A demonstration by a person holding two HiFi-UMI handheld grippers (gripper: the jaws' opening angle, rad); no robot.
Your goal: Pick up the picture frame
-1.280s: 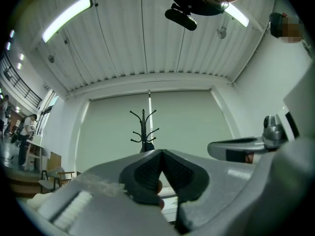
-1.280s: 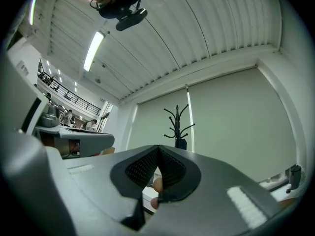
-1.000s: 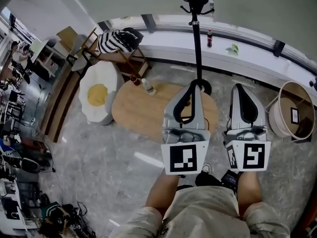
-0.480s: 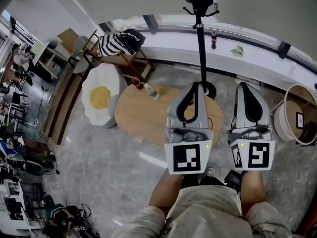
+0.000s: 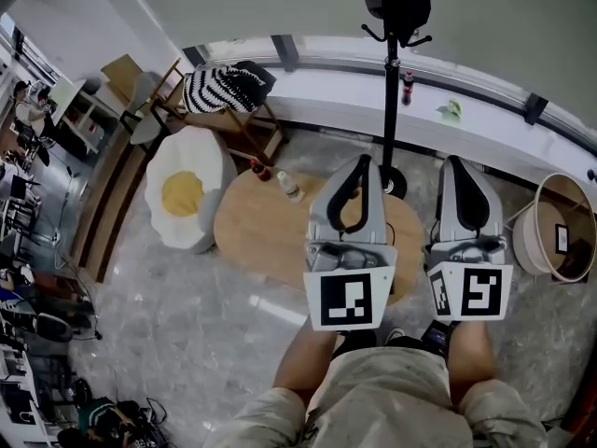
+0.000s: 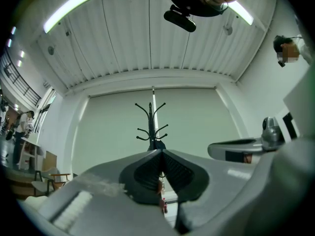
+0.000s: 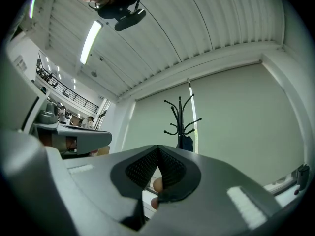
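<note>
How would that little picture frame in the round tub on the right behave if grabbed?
The picture frame looks small and thin, so it is probably light and stiff. It seems to stand against the inner wall of the round tub, so a nudge could tip it over. Any glass is too small to tell; I would treat it as fragile.

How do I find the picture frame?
Find the oval wooden table in the middle of the floor. To its right stands a round wooden basket. The picture frame sits inside it: small and rectangular, with a dark border round a white middle.
</note>
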